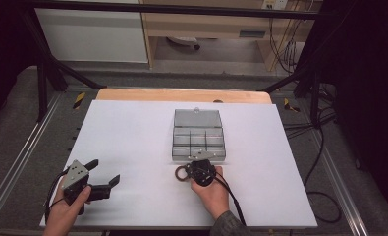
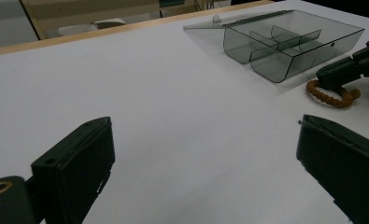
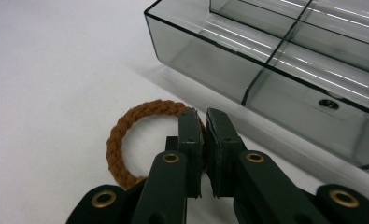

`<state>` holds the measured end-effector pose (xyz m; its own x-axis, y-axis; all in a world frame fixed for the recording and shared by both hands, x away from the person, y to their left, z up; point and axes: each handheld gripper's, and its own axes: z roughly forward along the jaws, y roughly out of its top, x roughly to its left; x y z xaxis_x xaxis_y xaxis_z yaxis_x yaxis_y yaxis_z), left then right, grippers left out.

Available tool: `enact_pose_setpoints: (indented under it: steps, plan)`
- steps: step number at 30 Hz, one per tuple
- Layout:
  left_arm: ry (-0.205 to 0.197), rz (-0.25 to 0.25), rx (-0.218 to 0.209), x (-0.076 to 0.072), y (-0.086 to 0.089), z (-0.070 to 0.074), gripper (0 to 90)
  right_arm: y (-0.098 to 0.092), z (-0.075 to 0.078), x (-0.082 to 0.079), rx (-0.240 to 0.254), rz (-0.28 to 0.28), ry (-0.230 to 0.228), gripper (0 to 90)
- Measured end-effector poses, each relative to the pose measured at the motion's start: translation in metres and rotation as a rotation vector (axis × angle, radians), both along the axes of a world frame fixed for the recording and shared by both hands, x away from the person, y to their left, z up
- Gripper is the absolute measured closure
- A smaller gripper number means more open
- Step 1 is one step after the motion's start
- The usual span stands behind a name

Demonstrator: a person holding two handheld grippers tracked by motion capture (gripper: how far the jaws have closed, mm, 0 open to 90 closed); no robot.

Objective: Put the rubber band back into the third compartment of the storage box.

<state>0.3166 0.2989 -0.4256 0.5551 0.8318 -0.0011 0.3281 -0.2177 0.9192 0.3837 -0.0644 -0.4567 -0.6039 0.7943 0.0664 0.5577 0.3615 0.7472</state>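
A brown braided cord ring [image 1: 180, 173] lies on the white table sheet just in front of a clear smoky plastic compartment box [image 1: 174, 147]. My right gripper [image 1: 189, 170] points at it from the near side. In the right gripper view the jaws [image 3: 203, 114] stand almost together, pinching the right side of the ring [image 3: 126, 126], with the box wall [image 3: 210, 65] close behind. My left gripper [image 1: 104, 170] rests at the near left, jaws wide apart with nothing between them [image 2: 205, 123]. From the left gripper view the ring [image 2: 329, 98] and box [image 2: 266, 65] lie far off to the right.
The box's lid [image 1: 197, 118] lies open flat behind it, and its divided compartments look empty. The white sheet [image 1: 132, 132] covers most of the table, with a wooden edge [image 1: 181, 95] at the back. Black frame posts and cables stand at both sides.
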Motion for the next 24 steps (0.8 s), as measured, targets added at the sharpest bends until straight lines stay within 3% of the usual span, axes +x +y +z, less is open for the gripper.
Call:
enact_pose_setpoints:
  steps: [13,24]
  plan:
    - [-0.002,0.005,0.0,0.0,0.002,0.0,4.0,-0.009,0.012,-0.006,0.041,0.073,-0.034,86.7]
    - [0.003,0.012,-0.007,0.0,0.003,0.0,4.0,-0.015,0.025,-0.008,0.106,0.095,-0.107,86.7]
